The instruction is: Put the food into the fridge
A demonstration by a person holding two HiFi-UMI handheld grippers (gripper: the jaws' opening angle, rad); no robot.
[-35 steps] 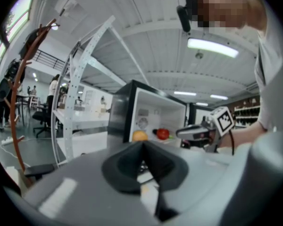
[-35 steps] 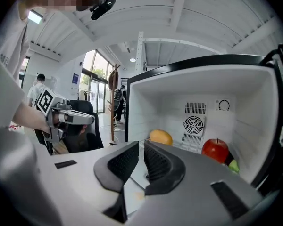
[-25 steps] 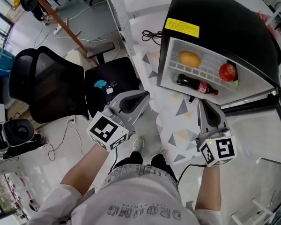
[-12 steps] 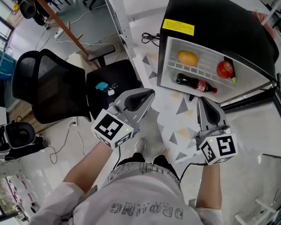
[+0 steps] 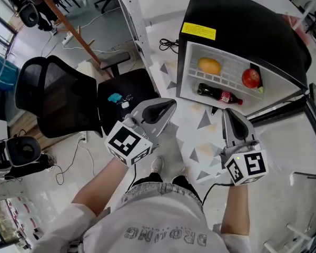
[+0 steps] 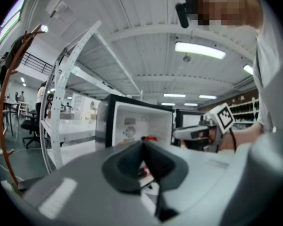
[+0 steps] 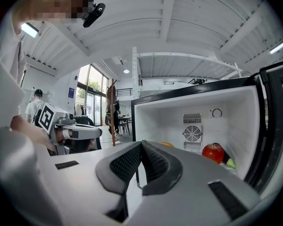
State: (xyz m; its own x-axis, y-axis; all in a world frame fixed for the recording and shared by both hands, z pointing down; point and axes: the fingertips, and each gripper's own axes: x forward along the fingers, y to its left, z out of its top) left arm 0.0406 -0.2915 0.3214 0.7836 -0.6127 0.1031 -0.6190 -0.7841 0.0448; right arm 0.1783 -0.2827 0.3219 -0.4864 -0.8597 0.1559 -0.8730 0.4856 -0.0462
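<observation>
Left gripper [image 5: 170, 104] and right gripper [image 5: 227, 113] both pressed together, pinching nothing, near open fridge [image 5: 253, 25] holding 1 yellow fruit [image 5: 209, 65], 1 apple [image 5: 251, 78], 1 bottle [image 5: 219, 94]; black chair [image 5: 52, 99] left.

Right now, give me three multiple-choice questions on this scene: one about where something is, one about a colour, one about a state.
1. Where is the cola bottle?
A. On the office chair.
B. Inside the open fridge.
C. On the floor.

2. What colour is the sticker on the fridge's black casing?
A. Yellow.
B. Blue.
C. Green.

3. How is the right claw?
A. Wide open.
B. Shut on the bottle.
C. Shut and empty.

Answers: B, it lies inside the white compartment; A, the label is bright yellow against the black; C, its jaws meet with nothing between them.
</observation>
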